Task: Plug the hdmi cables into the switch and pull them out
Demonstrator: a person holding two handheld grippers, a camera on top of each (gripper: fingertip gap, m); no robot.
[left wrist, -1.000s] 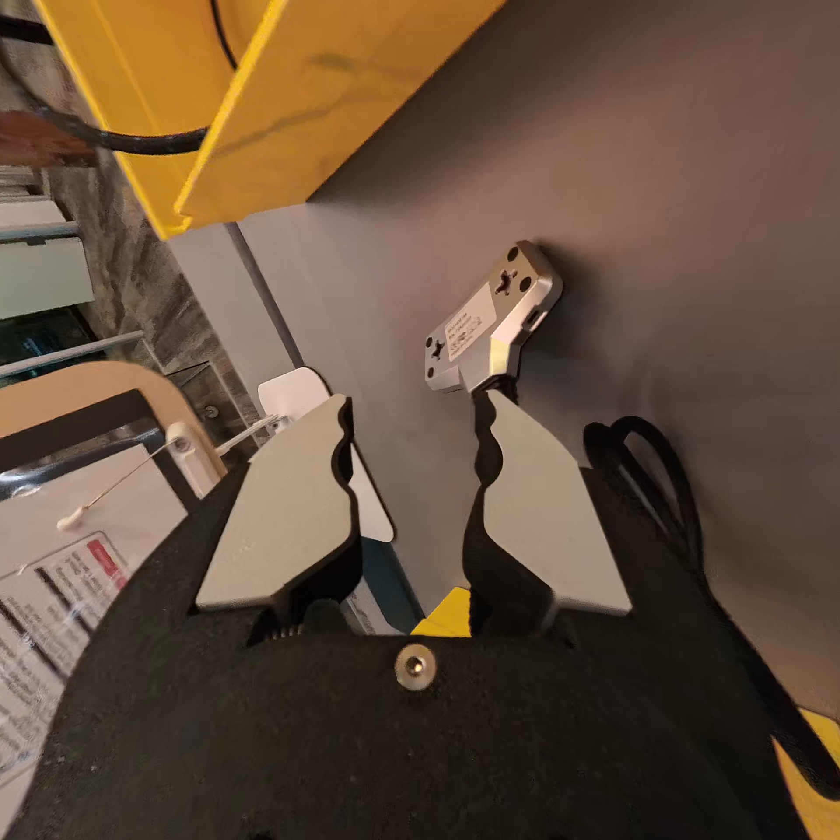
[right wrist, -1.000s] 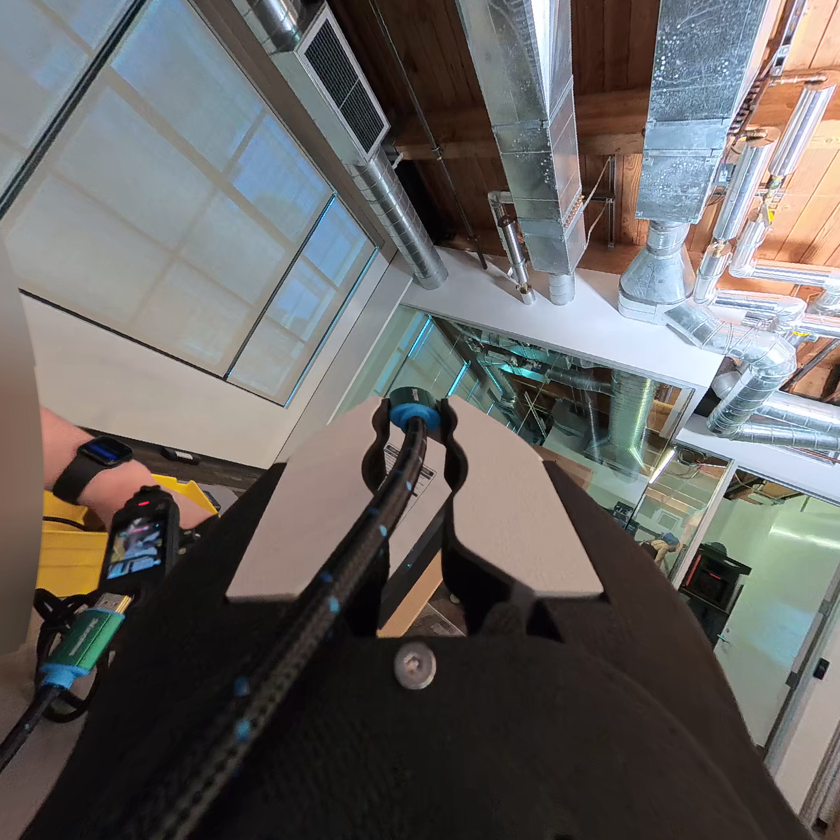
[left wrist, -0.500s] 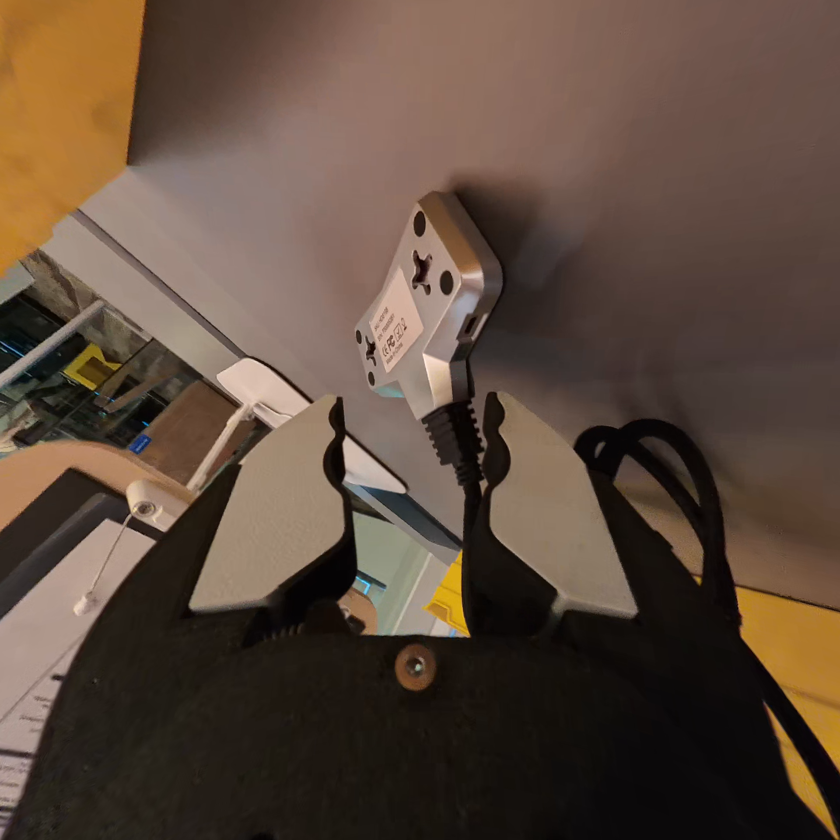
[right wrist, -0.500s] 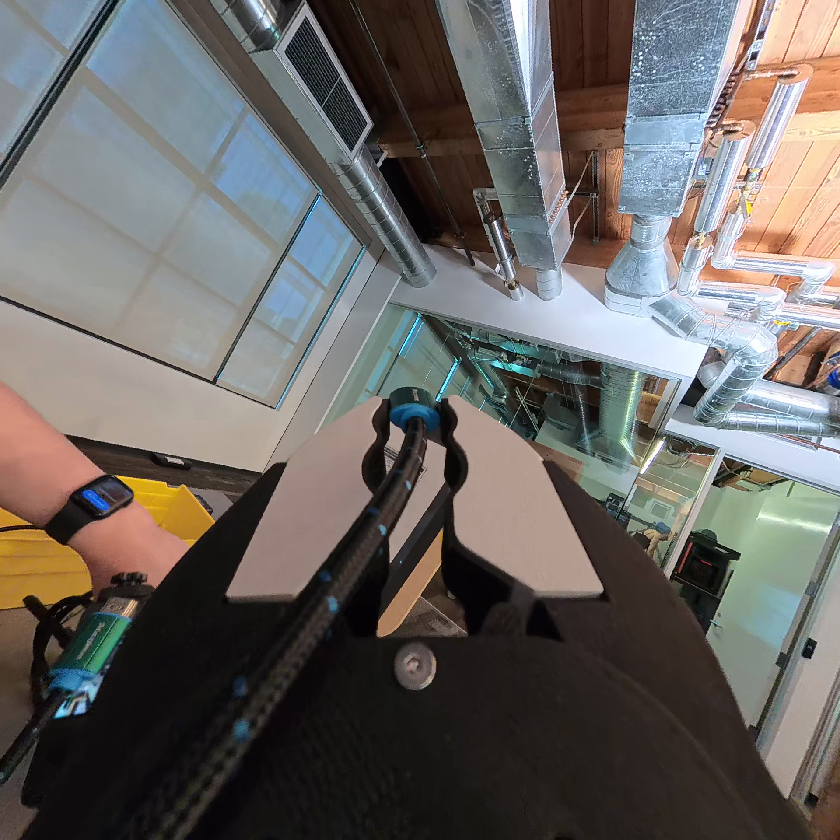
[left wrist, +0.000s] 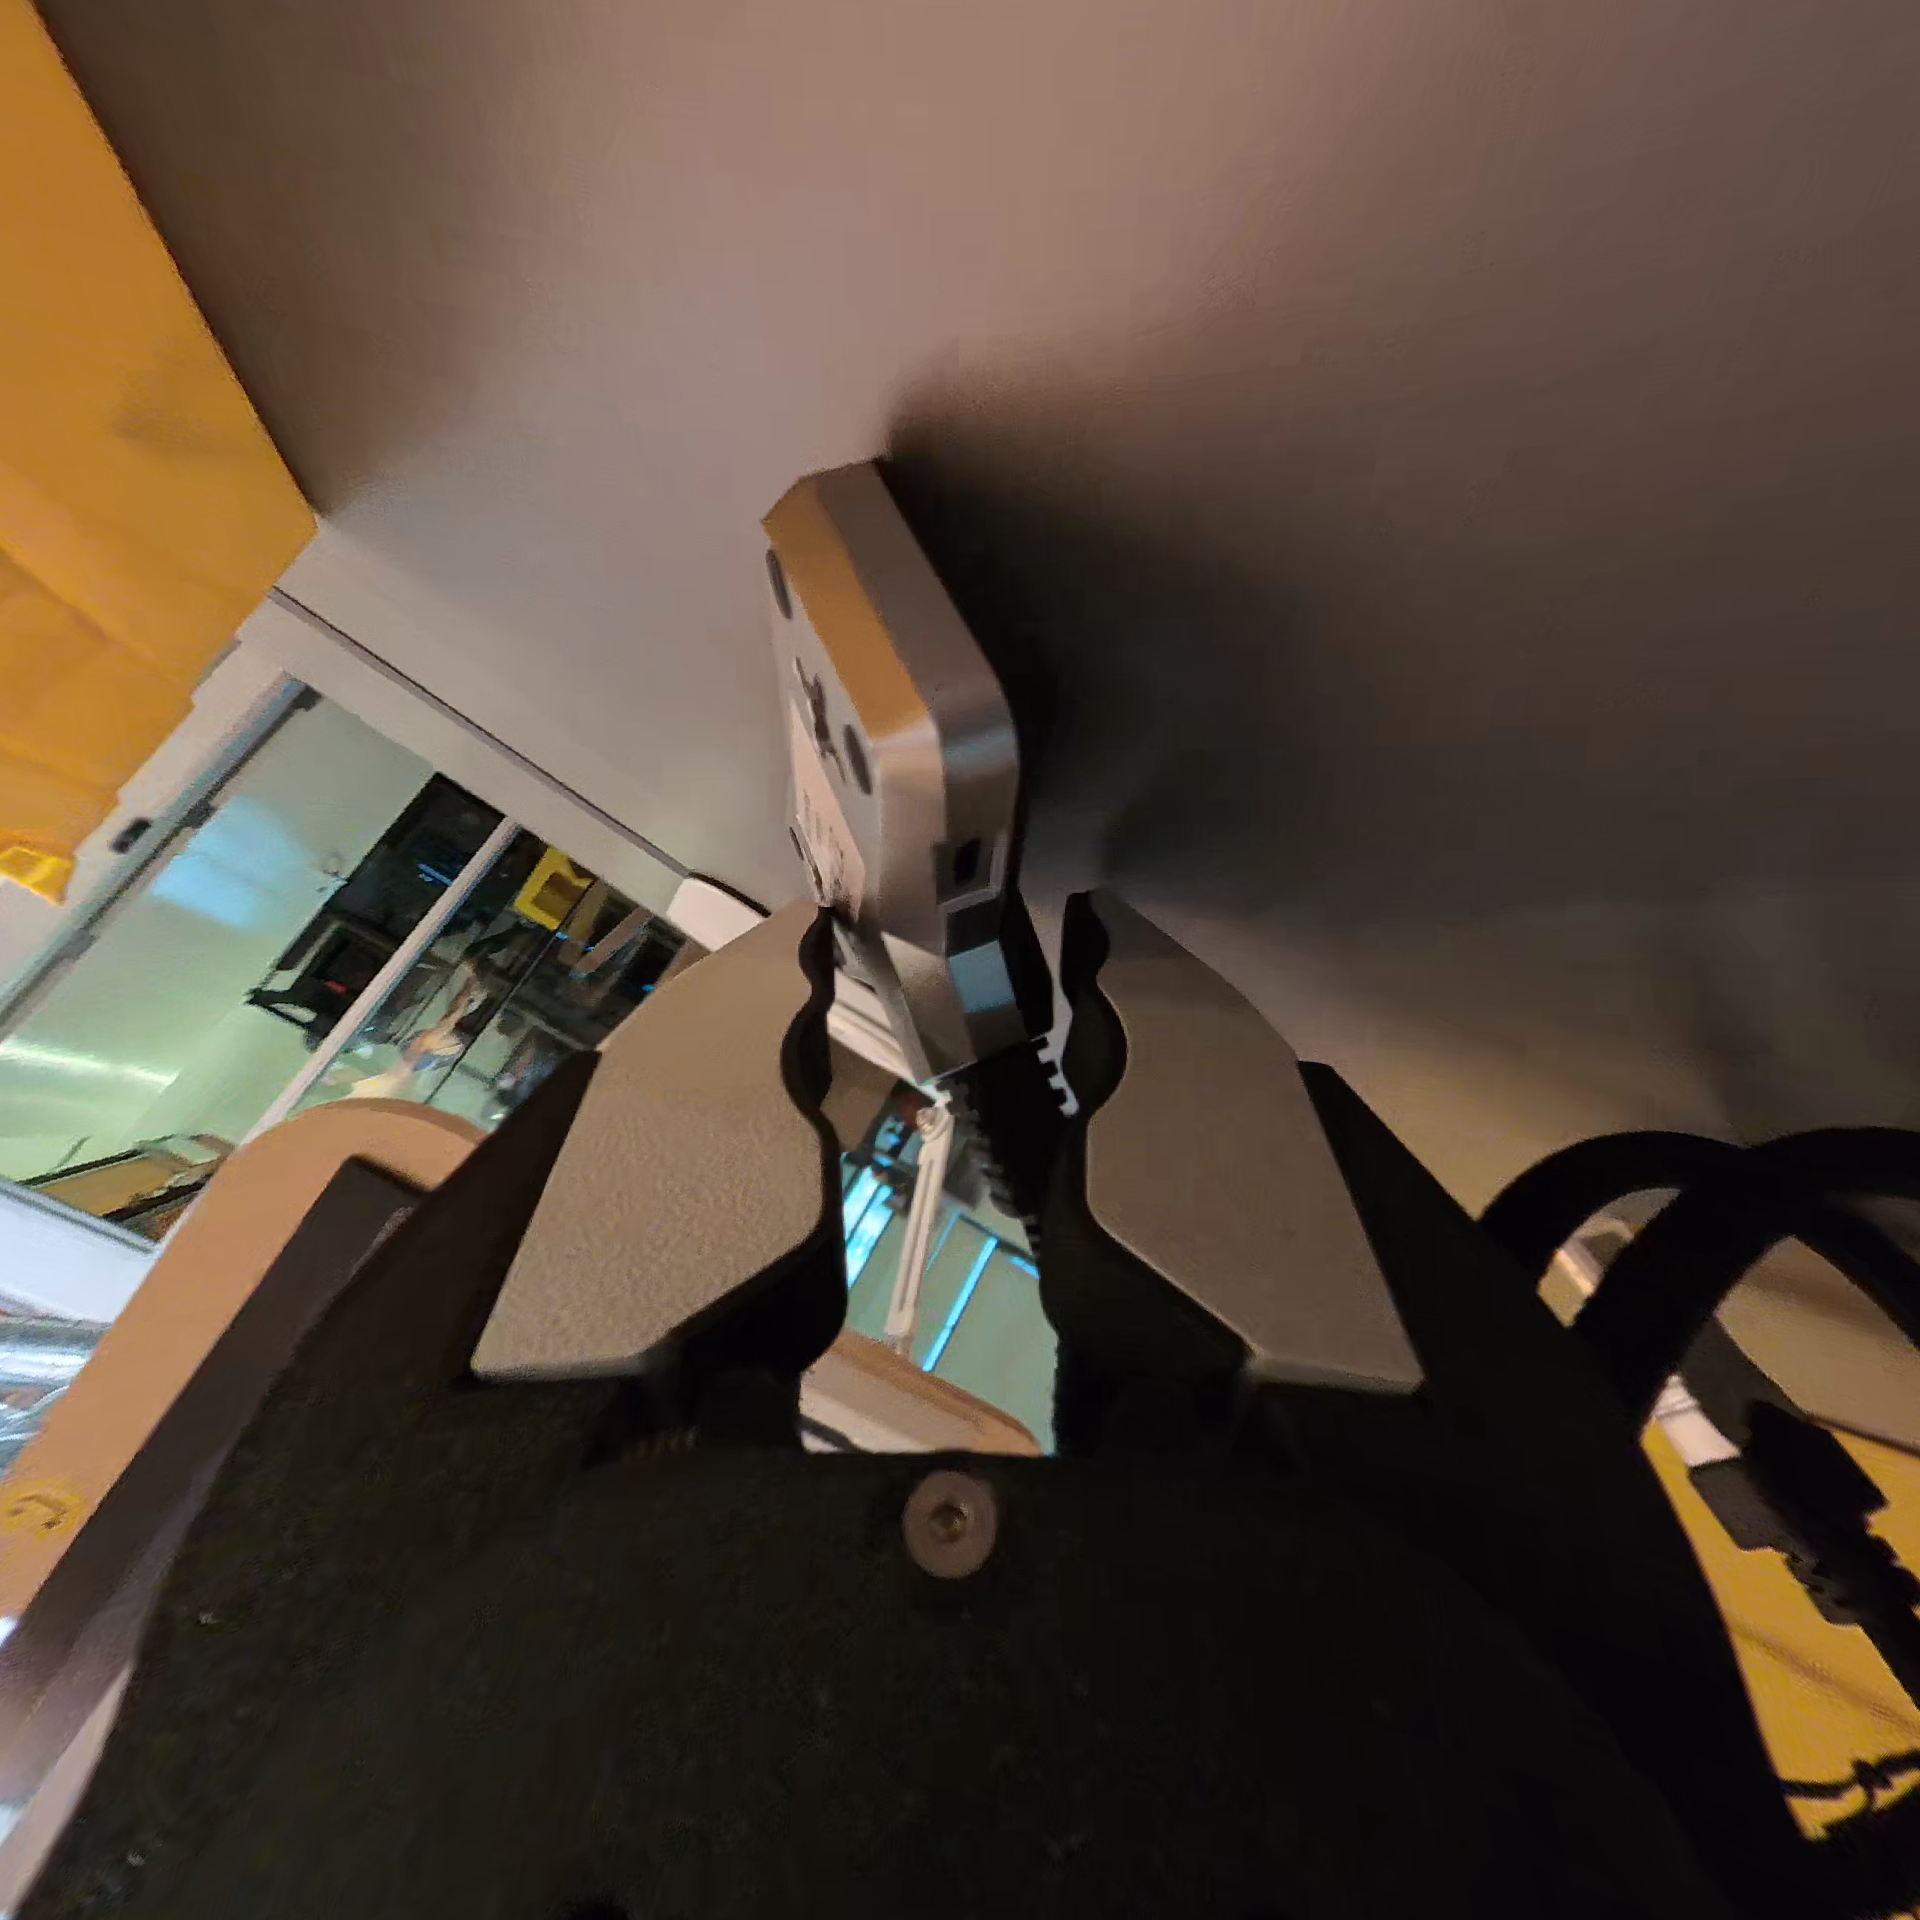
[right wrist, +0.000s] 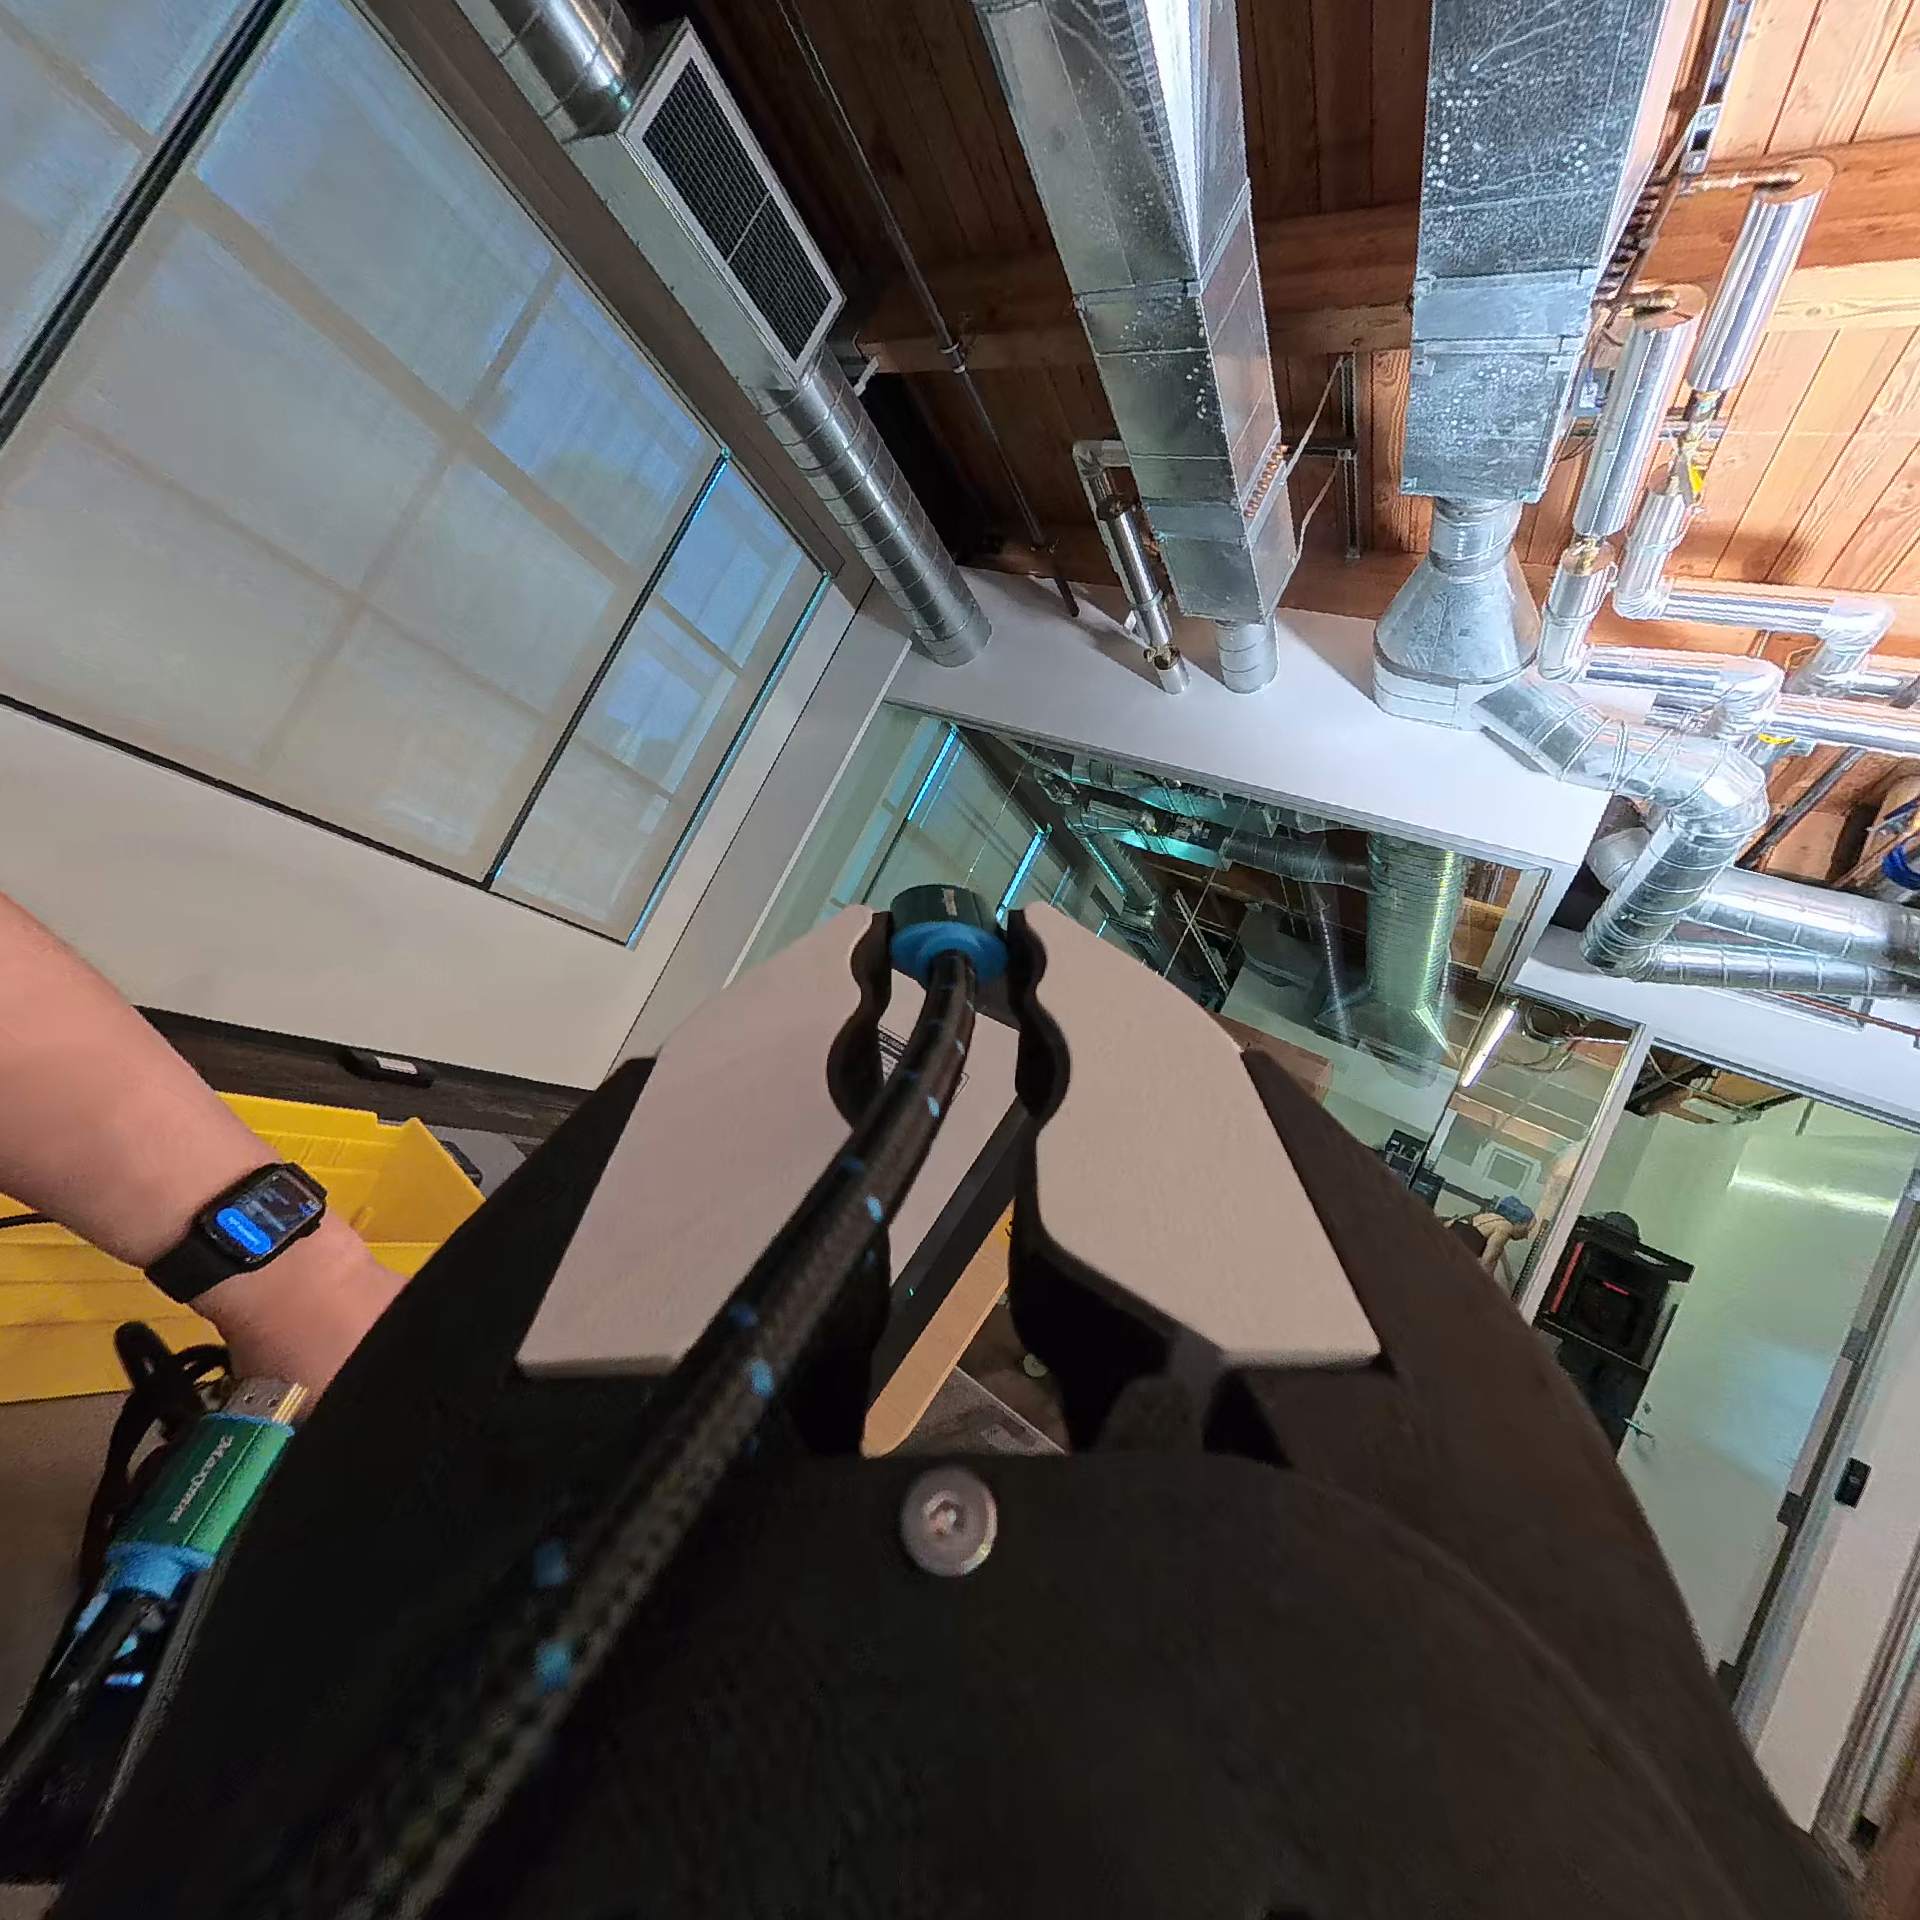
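Observation:
In the left wrist view the silver HDMI switch [left wrist: 914, 748] lies against the grey table [left wrist: 1247, 312], seen nearly edge-on. My left gripper [left wrist: 945, 966] has its fingers closed on the switch's narrow end and its black ribbed cable boot [left wrist: 1013, 1101]. In the right wrist view my right gripper [right wrist: 940, 966] points up toward the ceiling and is shut on a black braided HDMI cable [right wrist: 831, 1216] just behind its blue collar [right wrist: 940, 956]. A second, green HDMI plug [right wrist: 197, 1486] lies at the lower left.
A yellow bin [left wrist: 104, 364] stands beside the switch on the table. A black cable loop [left wrist: 1662, 1195] and a black plug [left wrist: 1787, 1496] lie to the right. A person's arm with a wristwatch [right wrist: 249, 1226] shows by the yellow bin [right wrist: 343, 1174]. Left tips to right tips: about 50 cm.
My left gripper has moved up to the switch and narrowed around its cable end. The right gripper keeps hold of its cable. The arm with the watch has shifted.

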